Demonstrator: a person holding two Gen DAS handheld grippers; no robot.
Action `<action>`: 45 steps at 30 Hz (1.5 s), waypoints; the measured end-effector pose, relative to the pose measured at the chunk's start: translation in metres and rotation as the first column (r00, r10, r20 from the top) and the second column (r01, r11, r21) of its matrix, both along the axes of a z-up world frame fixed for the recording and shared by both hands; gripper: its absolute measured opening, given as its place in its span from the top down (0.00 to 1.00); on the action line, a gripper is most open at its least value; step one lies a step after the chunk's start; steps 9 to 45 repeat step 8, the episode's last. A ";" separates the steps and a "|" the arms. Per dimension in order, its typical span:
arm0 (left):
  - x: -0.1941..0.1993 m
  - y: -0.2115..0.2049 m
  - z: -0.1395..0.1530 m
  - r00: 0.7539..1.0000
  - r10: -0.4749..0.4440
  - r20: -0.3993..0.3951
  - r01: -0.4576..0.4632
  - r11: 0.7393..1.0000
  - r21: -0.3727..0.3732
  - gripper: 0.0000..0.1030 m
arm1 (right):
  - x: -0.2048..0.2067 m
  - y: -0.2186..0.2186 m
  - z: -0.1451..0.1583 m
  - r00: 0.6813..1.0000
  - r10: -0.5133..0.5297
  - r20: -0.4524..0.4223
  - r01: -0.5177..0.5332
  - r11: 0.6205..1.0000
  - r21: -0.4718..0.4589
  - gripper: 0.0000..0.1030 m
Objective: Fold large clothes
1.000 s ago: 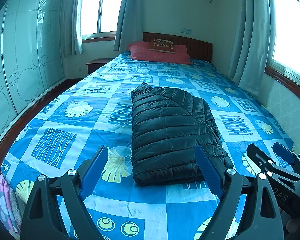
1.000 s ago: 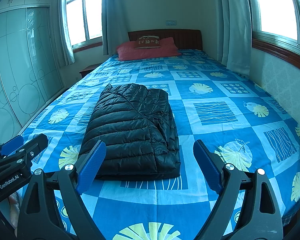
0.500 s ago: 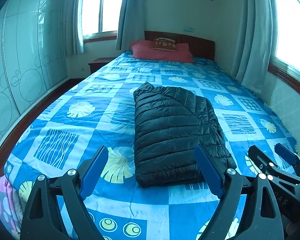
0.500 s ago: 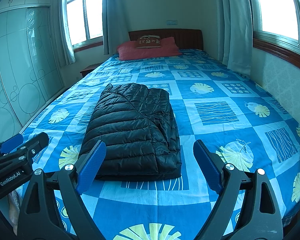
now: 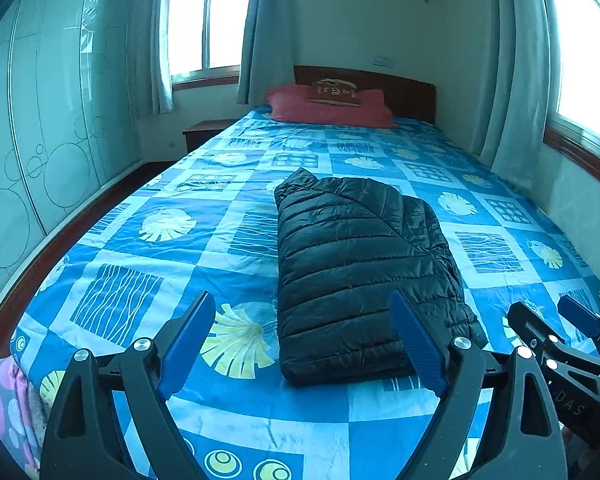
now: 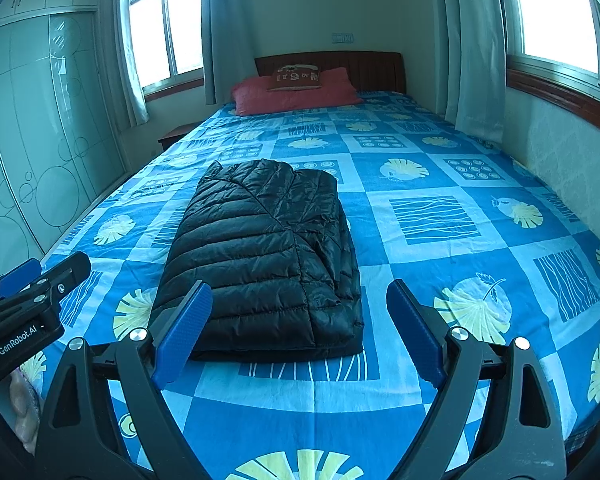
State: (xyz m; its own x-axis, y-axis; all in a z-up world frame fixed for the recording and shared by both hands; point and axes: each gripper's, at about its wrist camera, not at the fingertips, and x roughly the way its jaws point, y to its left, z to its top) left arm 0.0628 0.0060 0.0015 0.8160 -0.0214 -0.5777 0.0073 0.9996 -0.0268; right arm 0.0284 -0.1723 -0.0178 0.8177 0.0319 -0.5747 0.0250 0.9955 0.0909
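A black quilted puffer jacket [image 5: 360, 264] [image 6: 268, 256] lies folded into a neat rectangle on the blue patterned bed [image 5: 172, 256] [image 6: 460, 216]. My left gripper [image 5: 302, 320] hovers open above the near edge of the bed, short of the jacket, with nothing between its blue pads. Just as open and empty, my right gripper [image 6: 300, 312] is held back from the jacket's near edge. Each gripper shows in the other's view: the right one [image 5: 556, 328] at the lower right, the left one [image 6: 40, 276] at the lower left.
Red pillows [image 5: 328, 106] [image 6: 296, 88] rest against the wooden headboard. A wardrobe [image 5: 52, 128] lines the left wall, with a nightstand [image 5: 208, 130] by it. Curtained windows [image 6: 556, 12] and a wall run close along the bed's right side. Pink patterned cloth [image 5: 4, 396] hangs at the near left corner.
The left wrist view has tilted slightly, so the jacket sits a little lower in it. The jacket and both grippers' jaws are unchanged.
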 end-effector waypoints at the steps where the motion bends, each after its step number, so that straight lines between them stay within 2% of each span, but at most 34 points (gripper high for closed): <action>1: 0.001 0.000 -0.001 1.000 0.004 0.011 -0.004 1.000 0.005 0.15 | 0.001 0.000 -0.002 1.000 -0.001 -0.003 0.001 1.000 0.001 0.14; 3: 0.003 0.002 -0.004 0.999 0.023 0.022 -0.023 1.000 0.016 0.15 | 0.003 -0.003 -0.003 1.000 -0.002 -0.005 0.002 1.000 0.004 0.14; 5: 0.010 0.004 -0.010 1.000 0.015 -0.001 -0.015 1.000 0.012 0.15 | 0.006 -0.007 -0.005 1.000 -0.006 -0.005 0.006 1.000 0.007 0.14; 8: 0.030 0.021 -0.032 0.994 0.037 -0.103 -0.039 0.999 -0.022 0.15 | 0.012 -0.023 -0.011 0.999 -0.043 -0.009 0.043 0.999 0.005 0.14; 45: 0.030 0.021 -0.032 0.994 0.037 -0.103 -0.039 0.999 -0.022 0.15 | 0.012 -0.023 -0.011 0.999 -0.043 -0.009 0.043 0.999 0.005 0.14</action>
